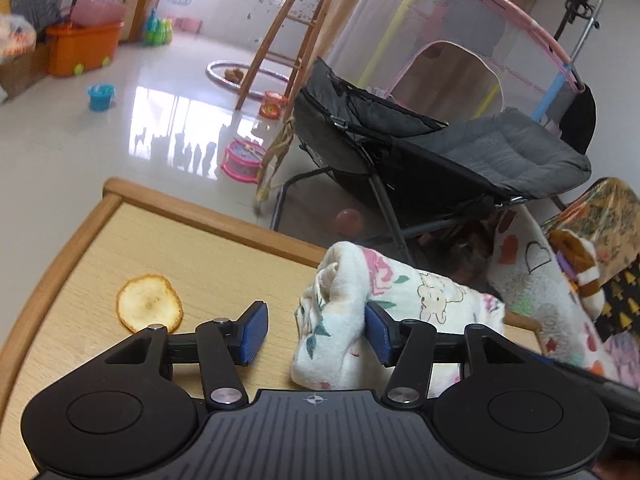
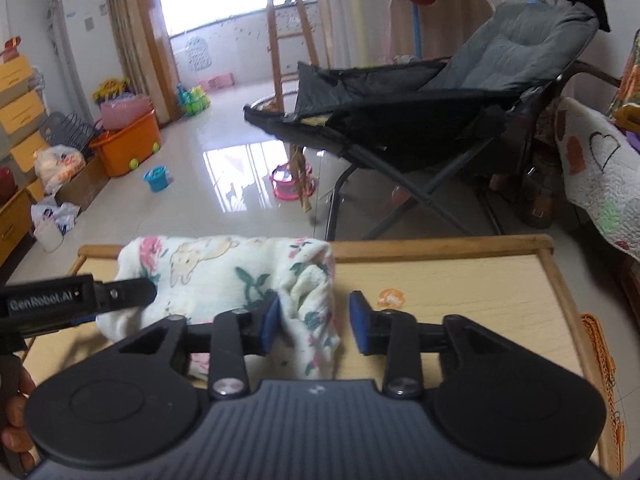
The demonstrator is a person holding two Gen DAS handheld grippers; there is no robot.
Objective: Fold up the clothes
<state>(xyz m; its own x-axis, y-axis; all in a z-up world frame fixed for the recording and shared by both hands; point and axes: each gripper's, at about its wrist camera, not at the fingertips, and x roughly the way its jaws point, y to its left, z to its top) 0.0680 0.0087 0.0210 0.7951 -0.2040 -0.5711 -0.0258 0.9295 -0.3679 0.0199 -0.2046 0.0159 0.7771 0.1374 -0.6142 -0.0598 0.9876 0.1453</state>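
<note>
**A:** Where's the cloth [image 1: 360, 312] sitting now?

**B:** Folded into a thick bundle on the table [image 1: 168, 248], up near its far rim. White fleece, pink flowers, little bears.

**A:** And the left gripper [image 1: 316, 330]?

**B:** Its fingers stand apart. One end of the bundle lies between them, over toward the right finger [image 1: 378, 334], whose blue pad is touching the fleece or just beside it. The left finger is well clear, with bare tabletop between it and the cloth. So nothing is clamped there.

**A:** The right gripper [image 2: 314, 326]?

**B:** Also apart. The other end of the bundle lies between those fingers. The left pad [image 2: 272, 322] is against the fold or just beside it, I can't tell which; the right pad has a gap of bare wood before the cloth. Not pinched either.

**A:** Can you see one gripper from the other?

**B:** From the right wrist view, yes: the left gripper's black arm comes in from the left, its tip at the far end of the bundle, left of the right gripper's fingers. A hand [image 2: 16, 408] shows at the lower left edge.

**A:** Anything else near the fingers?

**B:** A round pale sticker [image 1: 149, 303] on the table, beyond the left gripper's left finger and apart from the cloth. Past the table, a grey chair [image 1: 460, 148] on the floor.
</note>
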